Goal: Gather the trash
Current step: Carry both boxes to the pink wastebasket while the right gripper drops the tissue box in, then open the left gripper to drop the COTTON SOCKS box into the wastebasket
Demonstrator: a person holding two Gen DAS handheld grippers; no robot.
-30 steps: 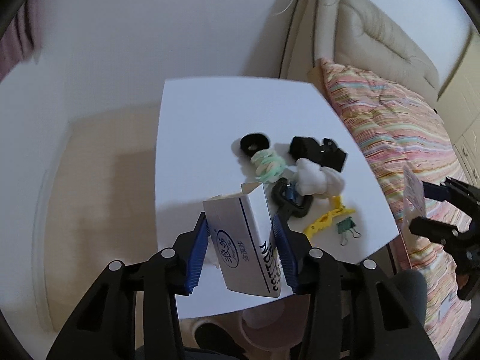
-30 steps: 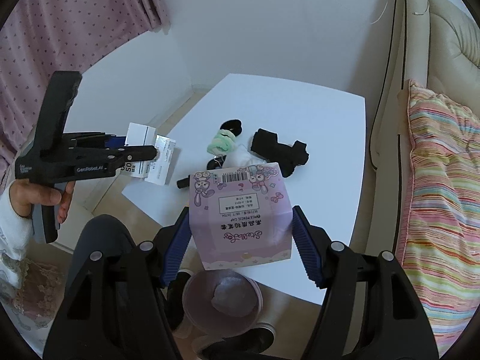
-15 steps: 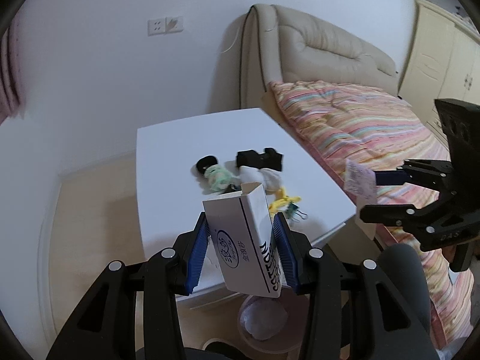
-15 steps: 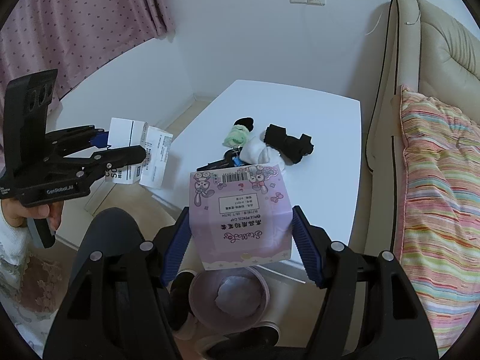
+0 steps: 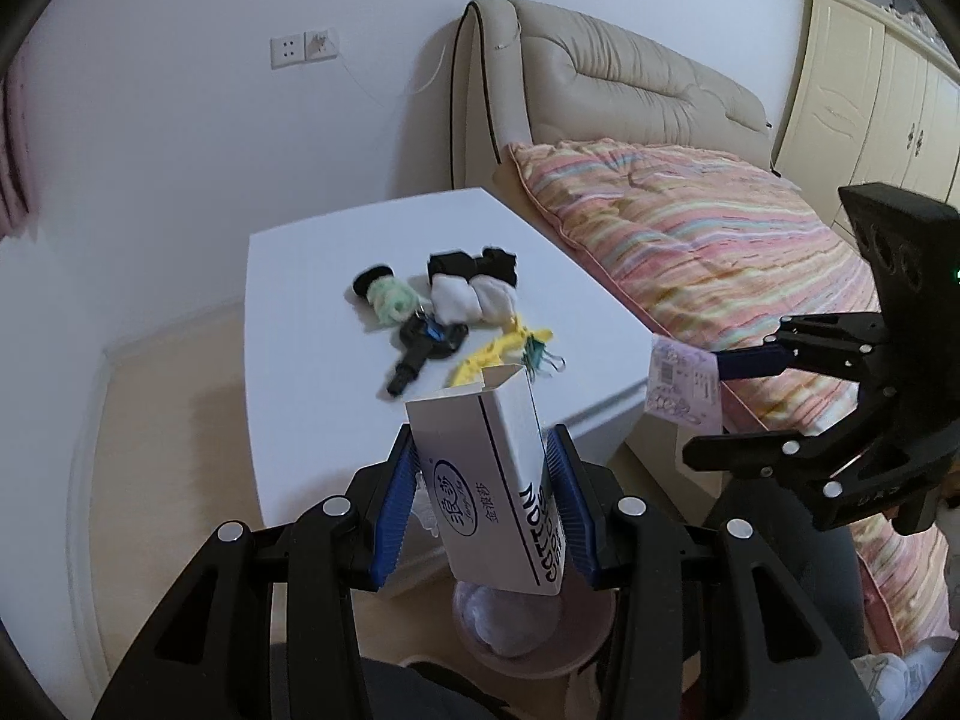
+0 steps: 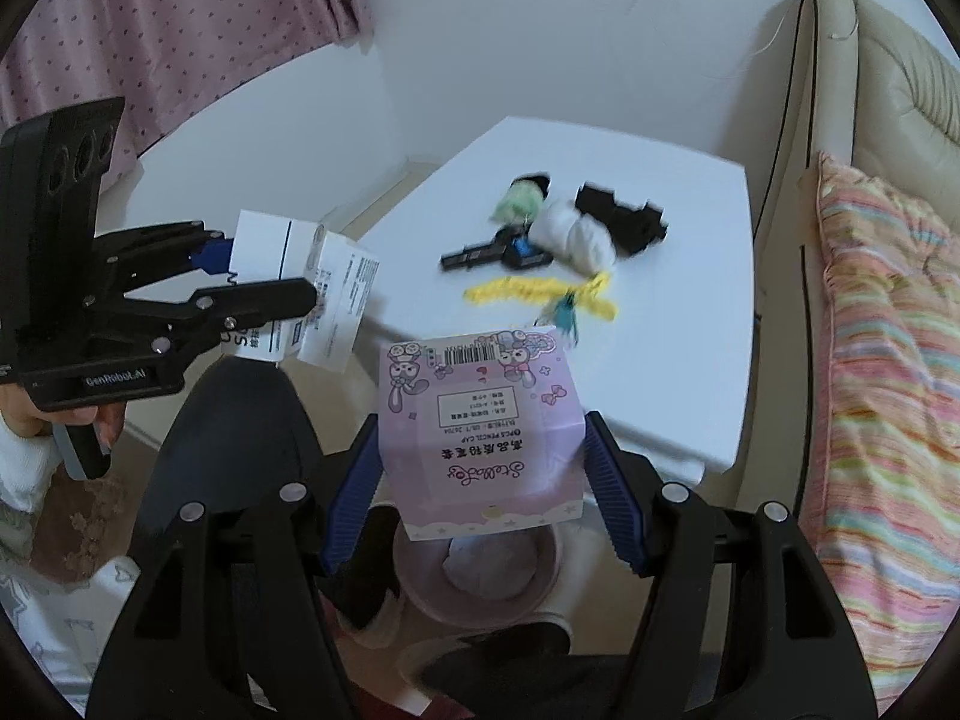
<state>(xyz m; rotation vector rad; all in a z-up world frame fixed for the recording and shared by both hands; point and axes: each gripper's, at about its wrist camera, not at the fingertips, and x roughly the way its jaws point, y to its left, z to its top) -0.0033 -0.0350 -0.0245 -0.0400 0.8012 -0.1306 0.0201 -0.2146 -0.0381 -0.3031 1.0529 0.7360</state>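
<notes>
Ahead of our right claw (image 6: 483,492) and to its right we see the bed (image 5: 708,252) with its striped quilt, and straight ahead of both claws stands the white table (image 5: 312,372). On the table, well beyond the fingertips, lie rolled socks (image 5: 474,294), a black key-like tool (image 5: 426,342), a yellow strip (image 5: 498,348) and a small green clip (image 5: 537,354), bunched close together. Just below and in front of both claws sits the pink bin (image 6: 480,576) on the floor, with something pale inside it. Our left claw (image 5: 483,501) is clamped on a white carton (image 5: 498,480), tilted, its open flap away from us. Our right claw is clamped on a pink box (image 6: 480,426) printed with cartoon figures, held directly above the bin. From the right claw's camera, the left claw hangs off to the left, beside the table's edge.
</notes>
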